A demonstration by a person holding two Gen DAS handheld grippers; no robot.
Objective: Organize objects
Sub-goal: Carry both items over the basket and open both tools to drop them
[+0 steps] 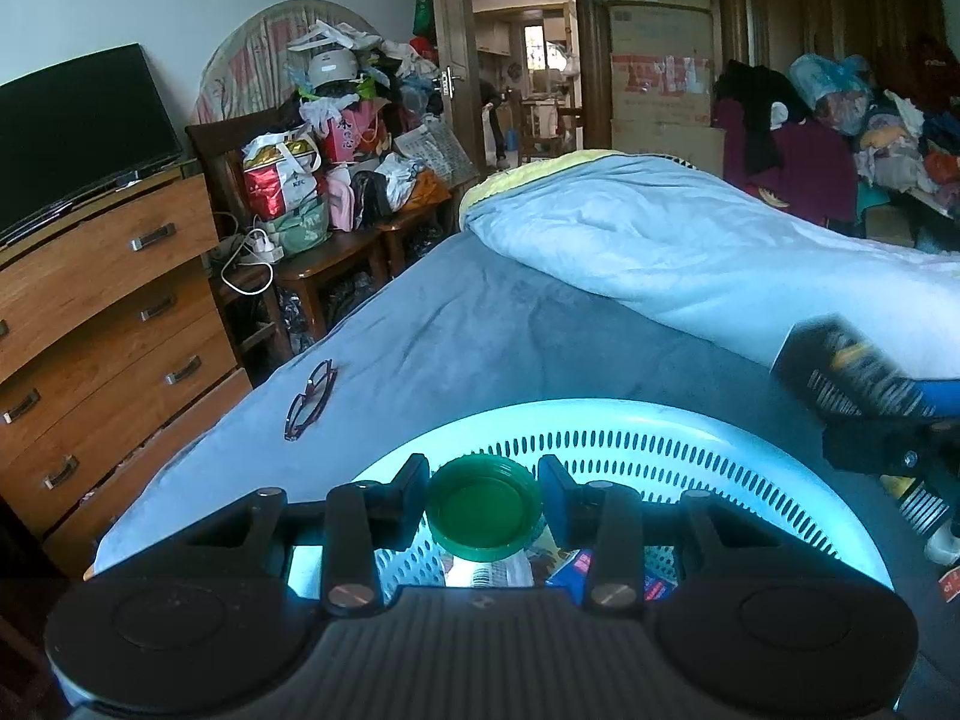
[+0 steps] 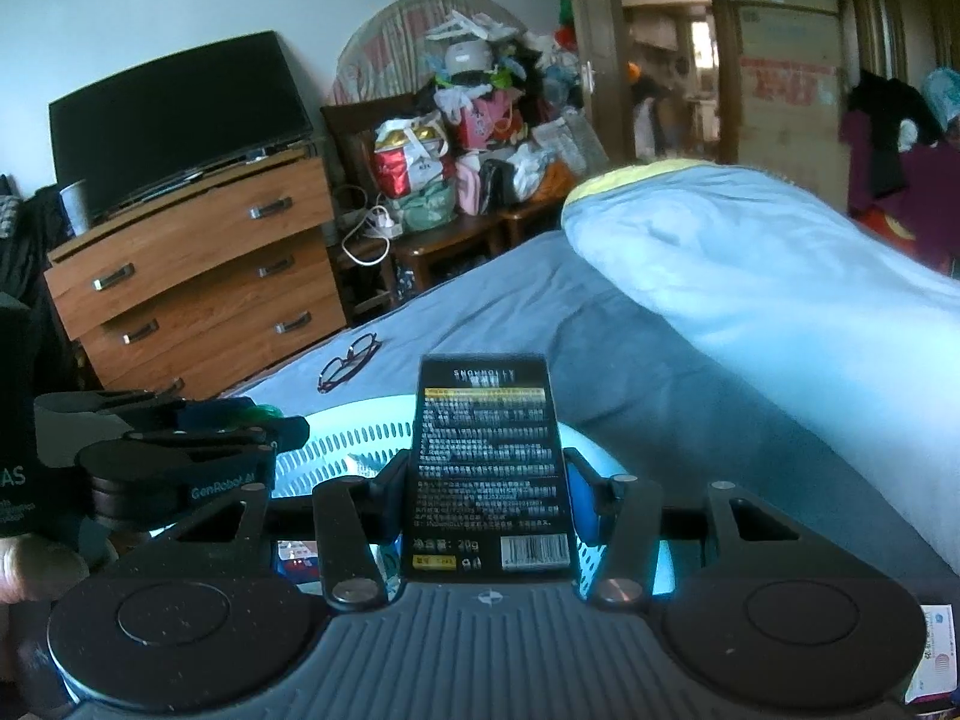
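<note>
Glasses (image 1: 311, 399) lie loose on the bed (image 1: 480, 324) at left, while over the basket (image 1: 690, 420) the left gripper (image 1: 485, 501) clamps a green-capped bottle (image 1: 485, 507) and the right gripper (image 2: 489, 495) – seemingly slackening – brackets a black box (image 2: 489, 468), both poised for dropping in.

Left gripper (image 1: 485, 501) angled downward, fingers part-spread and clamped on a held item. Right gripper (image 2: 489, 495) angled downward alongside; grip on its item unclear.
</note>
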